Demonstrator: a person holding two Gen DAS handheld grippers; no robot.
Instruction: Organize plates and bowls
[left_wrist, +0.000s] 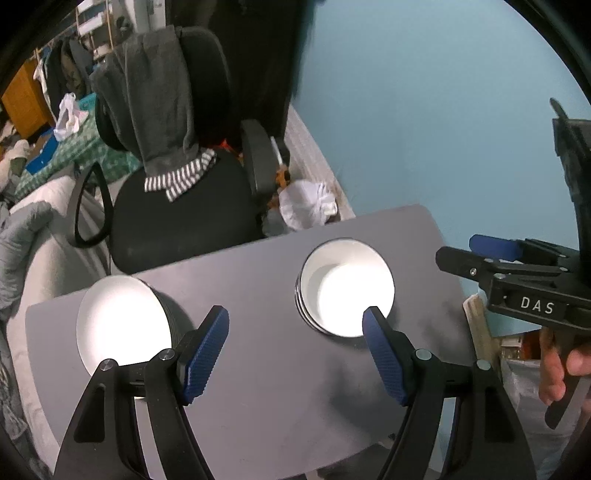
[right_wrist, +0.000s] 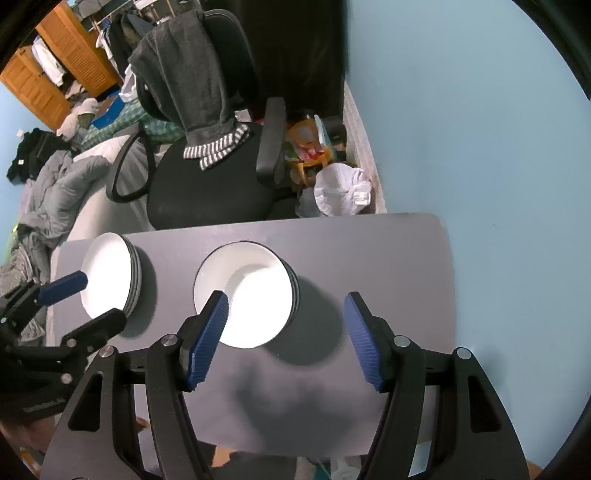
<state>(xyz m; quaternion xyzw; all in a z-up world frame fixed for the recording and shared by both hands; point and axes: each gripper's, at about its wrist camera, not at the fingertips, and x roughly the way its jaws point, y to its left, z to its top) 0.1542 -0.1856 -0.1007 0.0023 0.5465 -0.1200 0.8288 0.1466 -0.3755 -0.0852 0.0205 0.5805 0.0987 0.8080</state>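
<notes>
Two stacks of white dishes with dark rims stand on the grey table (left_wrist: 258, 369). The left one is a plate stack (left_wrist: 122, 325) (right_wrist: 107, 273). The right one is a stack of deeper bowls (left_wrist: 347, 288) (right_wrist: 247, 295). My left gripper (left_wrist: 295, 314) hangs open above the bare table between the stacks, with nothing between its blue pads (left_wrist: 207, 350). My right gripper (right_wrist: 285, 297) is open too and holds nothing. It hovers over the bowl stack's right side. Each gripper shows at the edge of the other's view: the right gripper (left_wrist: 476, 251) and the left gripper (right_wrist: 88, 301).
Just behind the table's far edge stands a black office chair (right_wrist: 207, 192) with a grey towel (right_wrist: 192, 77) draped over it. A white bag (right_wrist: 340, 192) lies on the floor by the blue wall (right_wrist: 480, 129). A bed with a grey duvet (right_wrist: 55, 184) lies to the left.
</notes>
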